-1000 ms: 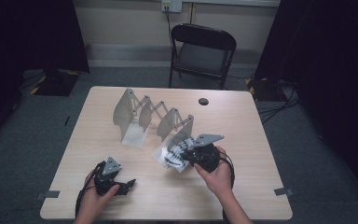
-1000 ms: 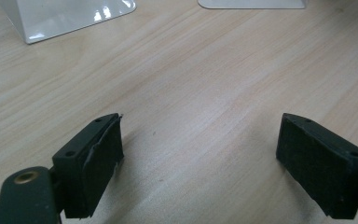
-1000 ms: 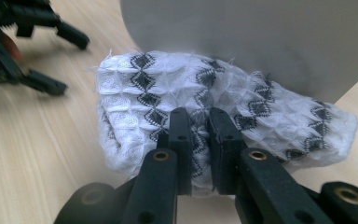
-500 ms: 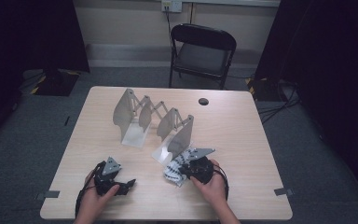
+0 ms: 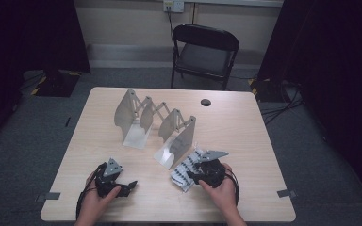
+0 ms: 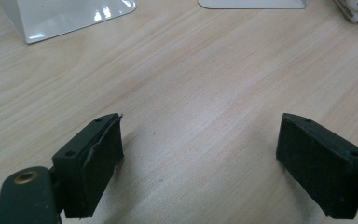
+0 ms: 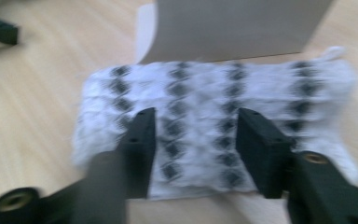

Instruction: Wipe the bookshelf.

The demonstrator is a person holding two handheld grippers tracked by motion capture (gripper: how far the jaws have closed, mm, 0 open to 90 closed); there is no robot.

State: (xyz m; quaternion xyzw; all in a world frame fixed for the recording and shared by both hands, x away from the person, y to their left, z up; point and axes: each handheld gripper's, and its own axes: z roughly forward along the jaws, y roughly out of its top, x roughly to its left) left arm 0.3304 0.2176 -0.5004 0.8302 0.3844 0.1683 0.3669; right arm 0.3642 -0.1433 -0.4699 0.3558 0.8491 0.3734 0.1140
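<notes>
Worktop point(image 5: 245, 122): pale wood, with a small dark disc point(image 5: 205, 102) near its far edge; a black chair point(image 5: 203, 55) stands beyond it.
Rack point(image 5: 153, 123): grey folding organiser with upright panels joined by a scissor link, running from far left to near right across the middle; its nearest panel point(image 7: 233, 28) stands just beyond the cloth.
Cloth point(image 5: 188, 170): folded white piece with rows of black diamonds, lying flat on the worktop just in front of the rack's near-right end, under the right gripper.
Cloth axis: in the right gripper view point(image 7: 205, 126) its long side runs across the picture, parallel to the panel's foot; in the high view that side slants from near left to far right.
Right gripper point(image 7: 193, 149): fingers have just been opening and stand about half apart, over the cloth and not pinching it; one finger point(image 7: 140, 144) lies over the pattern.
Left gripper point(image 6: 200, 154): fingers wide apart with nothing but bare worktop between them, resting low near the front-left edge point(image 5: 122, 186), well apart from the cloth.
Step in hand: judged as letting go of the cloth once it is laid down.
Doing it well: open fully before lifting, rise straight up so neither finger drags a fold, and keep clear of the rack panel.
</notes>
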